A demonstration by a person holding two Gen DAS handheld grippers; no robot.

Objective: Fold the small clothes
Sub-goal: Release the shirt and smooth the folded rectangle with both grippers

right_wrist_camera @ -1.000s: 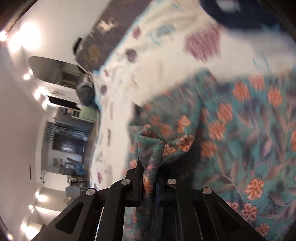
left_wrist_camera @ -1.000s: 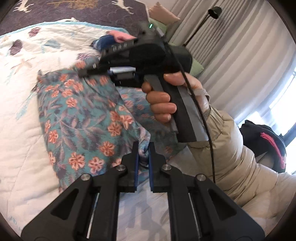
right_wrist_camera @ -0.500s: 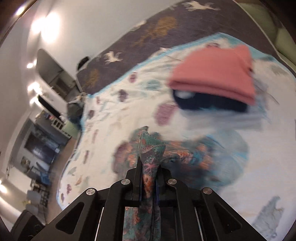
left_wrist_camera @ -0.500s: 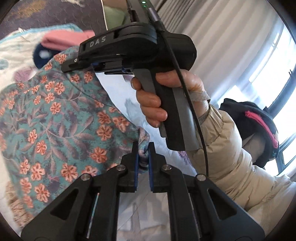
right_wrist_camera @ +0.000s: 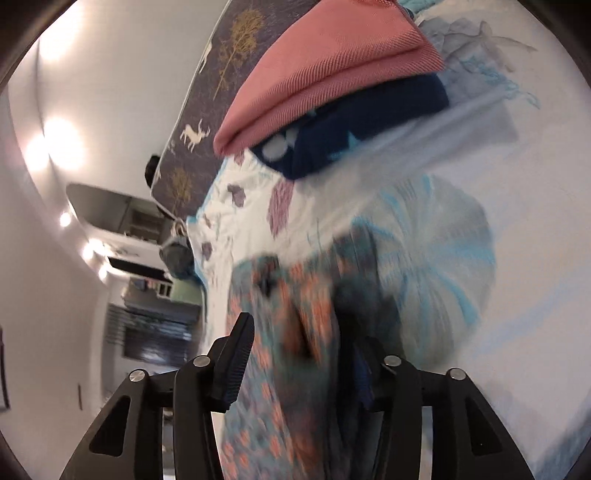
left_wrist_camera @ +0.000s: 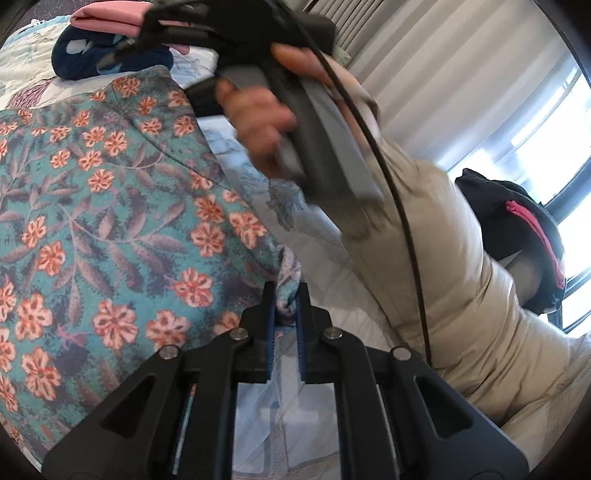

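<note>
Floral garment point(left_wrist_camera: 110, 206) pinched by left gripper point(left_wrist_camera: 285, 295); right gripper point(right_wrist_camera: 299, 332) opening

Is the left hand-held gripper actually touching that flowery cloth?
Touching. The left wrist view shows the left hand-held gripper shut on a bunched edge of the flowery cloth.

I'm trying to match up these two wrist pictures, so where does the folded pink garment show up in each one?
Left wrist view: the folded pink garment sits at the top left edge, on a navy garment, partly behind the right gripper's dark body.
Right wrist view: it fills the top centre, again on the navy garment.
Shared landmark: the teal floral garment, pinched by the left gripper, lying blurred between the right gripper's just-opened jaws.
</note>
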